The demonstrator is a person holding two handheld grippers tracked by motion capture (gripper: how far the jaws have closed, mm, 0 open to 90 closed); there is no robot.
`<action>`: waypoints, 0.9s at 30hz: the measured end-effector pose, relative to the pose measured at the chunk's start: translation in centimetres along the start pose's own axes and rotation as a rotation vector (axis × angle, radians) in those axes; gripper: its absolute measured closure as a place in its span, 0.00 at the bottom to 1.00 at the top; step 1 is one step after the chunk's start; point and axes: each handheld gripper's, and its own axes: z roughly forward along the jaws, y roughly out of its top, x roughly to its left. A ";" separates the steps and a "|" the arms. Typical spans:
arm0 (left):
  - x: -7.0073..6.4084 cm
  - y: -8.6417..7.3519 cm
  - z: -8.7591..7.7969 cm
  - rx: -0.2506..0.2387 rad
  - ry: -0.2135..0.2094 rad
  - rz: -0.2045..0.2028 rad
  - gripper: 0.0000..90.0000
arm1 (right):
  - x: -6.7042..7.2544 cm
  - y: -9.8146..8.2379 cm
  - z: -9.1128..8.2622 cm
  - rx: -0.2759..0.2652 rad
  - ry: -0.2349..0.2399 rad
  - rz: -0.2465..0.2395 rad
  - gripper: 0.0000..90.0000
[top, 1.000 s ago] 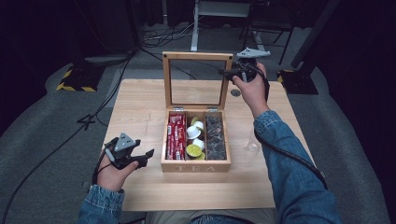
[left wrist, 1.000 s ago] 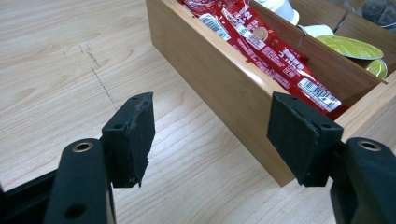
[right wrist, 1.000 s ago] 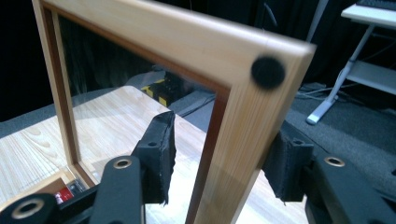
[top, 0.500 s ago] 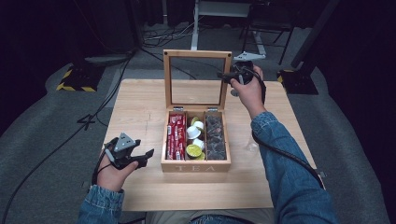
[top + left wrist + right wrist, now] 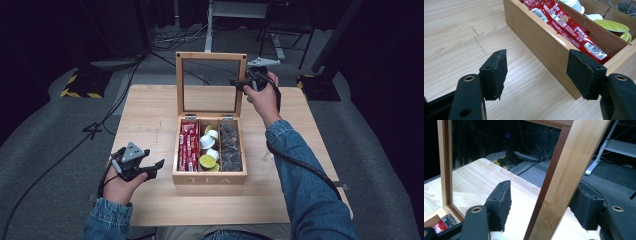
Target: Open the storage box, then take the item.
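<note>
Box (image 5: 210, 177) at desk (image 5: 150, 105) centre, lid (image 5: 242, 80) upright behind it. Right gripper (image 5: 241, 83) at lid's right stile; jaws have just been opening, stile between them, pads seemingly clear of wood. Left gripper (image 5: 152, 167) just left of box, half open, empty. Step, likely: releasing lid after lifting it. Next: withdraw right gripper without knocking lid, or re-grip to close it.

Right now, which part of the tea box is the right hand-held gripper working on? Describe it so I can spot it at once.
Find the wooden tea box at the middle of the table. Its hinged lid stands upright at the far edge, a wooden frame around a clear pane. The right hand-held gripper straddles the frame's right-hand side rail; the jaws have just been opening and the pads stand clear of it.
</note>
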 end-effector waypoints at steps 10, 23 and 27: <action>0.1 0.1 0.1 0.002 -0.004 -0.001 0.37 | -0.4 0.5 -1.1 -0.003 -0.030 -0.005 0.27; 0.5 1.3 1.3 0.023 -0.029 0.007 0.37 | 0.1 0.4 -7.6 -0.027 0.088 0.009 0.23; 0.3 1.5 1.3 0.027 -0.040 0.015 0.37 | 0.8 0.3 -9.4 -0.037 0.134 0.016 0.23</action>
